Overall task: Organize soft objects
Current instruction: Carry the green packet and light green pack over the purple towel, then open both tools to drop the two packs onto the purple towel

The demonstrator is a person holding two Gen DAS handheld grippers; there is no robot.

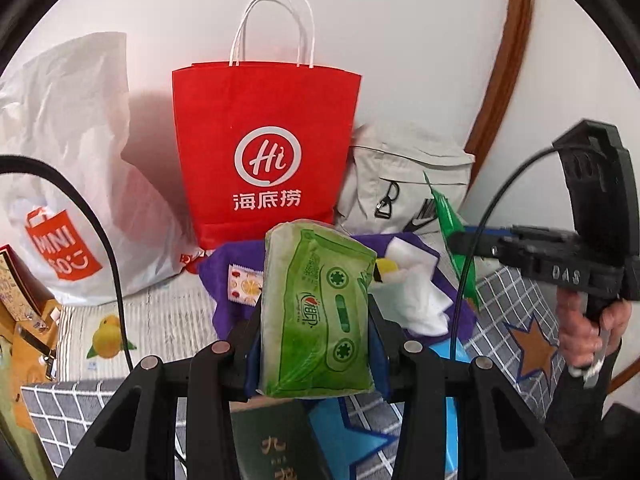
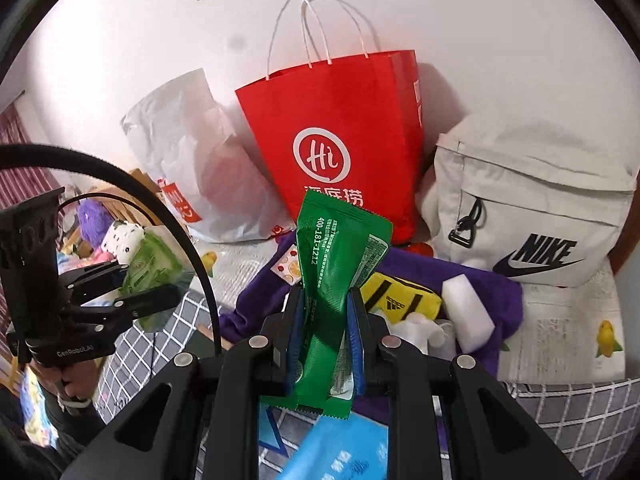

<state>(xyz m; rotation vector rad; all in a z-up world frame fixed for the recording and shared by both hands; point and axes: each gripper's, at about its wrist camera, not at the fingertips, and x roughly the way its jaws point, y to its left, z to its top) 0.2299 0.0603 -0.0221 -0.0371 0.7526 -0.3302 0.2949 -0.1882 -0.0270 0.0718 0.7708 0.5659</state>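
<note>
**A:** Looks mid-way at best. Left hand-held gripper (image 1: 316,320) clamped on a green tissue pack (image 1: 320,312), lifted clear of the bed. Right hand-held gripper (image 2: 324,320) clamped on a dark green foil sachet (image 2: 336,280), also up in the air. Both pointed toward the red Haidilao paper bag (image 1: 266,152) standing at the far side against the wall. Nothing dropped in yet, as far as can be told — can't see inside the bag from either view.

**B:** Agreed, two picked, none stowed. Still plenty lying on the purple cloth (image 2: 472,280) in the middle: a yellow Adidas pouch (image 2: 400,296), a white foam block (image 2: 468,312) just right of it, a small fruit-print sachet (image 2: 288,264) at the cloth's left edge. Blue packet (image 2: 344,448) at the near edge too, right under the grippers.

**A:** Also a white Miniso plastic bag (image 1: 68,184) left of the red one, and a grey Nike backpack (image 2: 532,208) to its right. No telling which is meant as the container. Guessing red, since both loads aim there.

**B:** Probably. Bag mouth looks narrow and floppy, so might snag the tissue pack on the rim. Lots left either way.
</note>
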